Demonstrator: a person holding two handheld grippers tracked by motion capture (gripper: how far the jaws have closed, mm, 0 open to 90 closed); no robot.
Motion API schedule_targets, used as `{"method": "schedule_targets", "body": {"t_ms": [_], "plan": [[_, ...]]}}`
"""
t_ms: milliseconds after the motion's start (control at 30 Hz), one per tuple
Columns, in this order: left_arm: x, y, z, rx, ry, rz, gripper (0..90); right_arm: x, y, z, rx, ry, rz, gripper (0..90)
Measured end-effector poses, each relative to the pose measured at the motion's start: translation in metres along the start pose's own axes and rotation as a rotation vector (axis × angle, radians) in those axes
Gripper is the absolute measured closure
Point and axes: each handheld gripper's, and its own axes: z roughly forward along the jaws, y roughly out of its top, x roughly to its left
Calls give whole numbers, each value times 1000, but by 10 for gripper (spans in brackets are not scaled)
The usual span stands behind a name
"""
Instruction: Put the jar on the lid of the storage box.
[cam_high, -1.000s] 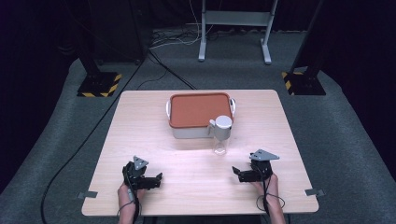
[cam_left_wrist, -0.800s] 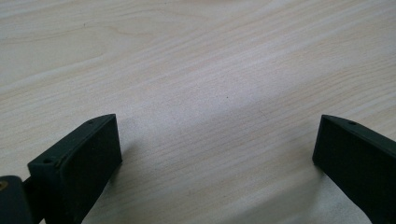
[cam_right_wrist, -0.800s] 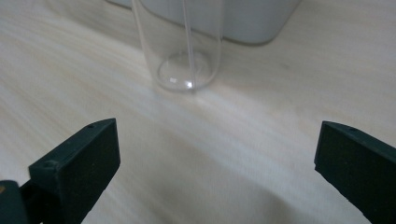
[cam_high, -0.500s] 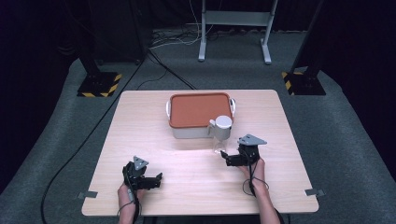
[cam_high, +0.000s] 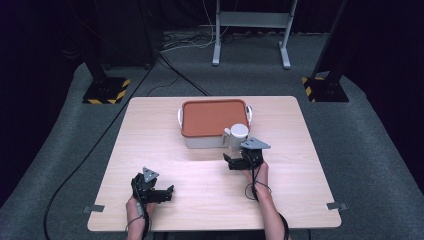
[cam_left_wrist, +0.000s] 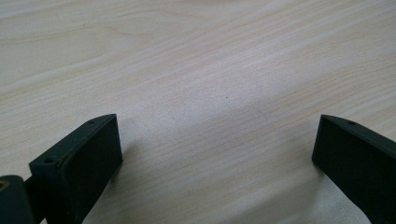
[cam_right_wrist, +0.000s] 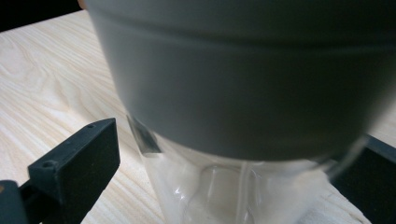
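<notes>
A clear bottle (cam_high: 239, 136) with a pale grey cap stands upright on the wooden table (cam_high: 300, 165), against the front right corner of a white box with an orange lid (cam_high: 212, 117). My right gripper (cam_high: 234, 160) is at the bottle's near side, open. In the right gripper view the bottle (cam_right_wrist: 224, 186) is very close and stands between the two jaws of the right gripper (cam_right_wrist: 233, 154); the left jaw is clear of the glass. My left gripper (cam_high: 167, 194) rests open near the table's front left, and in its own view the left gripper (cam_left_wrist: 217, 135) has only bare wood between its jaws.
The box has white side handles and sits at the table's middle back. Bare tabletop lies between the two grippers and to the left of the box. A black cable (cam_high: 100, 145) runs across the floor past the table's left edge.
My right gripper has moved forward and left from the table's front right, up to the bottle, which now stands between its jaws. The left gripper has stayed put.
</notes>
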Motion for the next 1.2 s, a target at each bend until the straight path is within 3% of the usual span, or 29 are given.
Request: {"method": "schedule_targets", "body": {"t_ms": [133,267,300,500,667,1200], "plan": [[0,0,0,-1,0,0,11,1,-4,3,-6,30,-6,0],[0,0,0,-1,1,0,11,2,-4,3,-6,10,-16,0],[0,0,0,-2,1,1,12,4,-4,2,-13,-32,-23,68],[0,0,0,0,1,1,11,0,-5,-1,-19,-24,9,190],[0,0,0,-1,0,0,11,1,-5,-4,-33,-40,1,291],[0,0,0,-1,0,0,12,2,-5,-5,-30,-46,-10,297]]}}
